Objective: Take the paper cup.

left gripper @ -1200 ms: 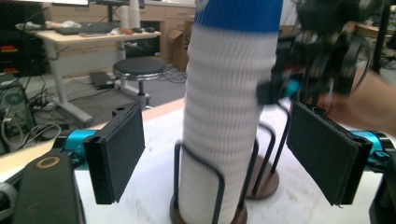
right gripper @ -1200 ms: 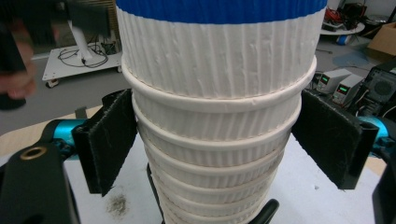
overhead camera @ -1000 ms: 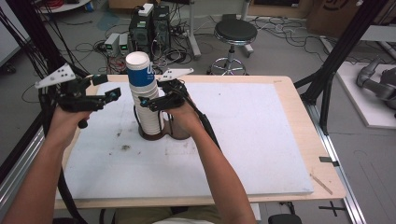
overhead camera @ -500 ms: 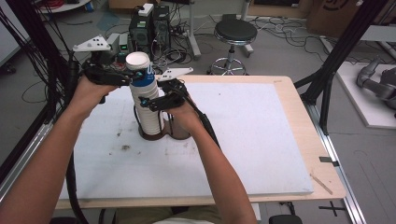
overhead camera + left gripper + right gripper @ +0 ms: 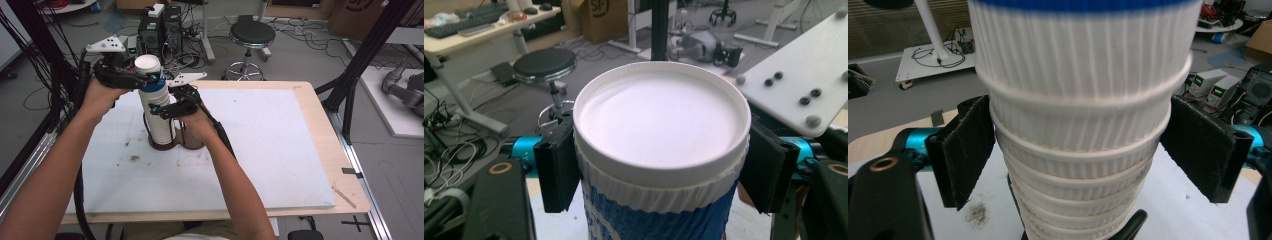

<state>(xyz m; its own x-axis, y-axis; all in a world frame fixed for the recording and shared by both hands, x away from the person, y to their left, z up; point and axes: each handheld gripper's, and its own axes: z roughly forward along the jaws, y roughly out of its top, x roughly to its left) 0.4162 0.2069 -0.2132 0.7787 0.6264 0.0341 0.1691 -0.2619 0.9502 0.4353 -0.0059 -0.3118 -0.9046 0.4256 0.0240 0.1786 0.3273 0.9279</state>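
A tall stack of ribbed white paper cups (image 5: 161,125) stands in a brown holder (image 5: 165,146) on the white table mat. The top cup (image 5: 150,75) (image 5: 659,115) has a blue band and a white top. My left gripper (image 5: 145,77) (image 5: 659,170) comes in from the left. Its jaws have just been closing with the top cup between them, and both pads (image 5: 555,170) now press just under its rim. My right gripper (image 5: 161,107) (image 5: 1080,150) is shut on the stack lower down, a pad (image 5: 965,150) on each side.
The white mat (image 5: 260,145) lies on a wooden table (image 5: 325,120) and has room to the right and front. Dark specks (image 5: 134,158) dot it near the stack. Behind the table are a black stool (image 5: 252,35), electronics and cables on the floor.
The left hand moved up and right from beside the stack to its top, and its jaws closed around the top cup. The right hand kept its hold on the stack.
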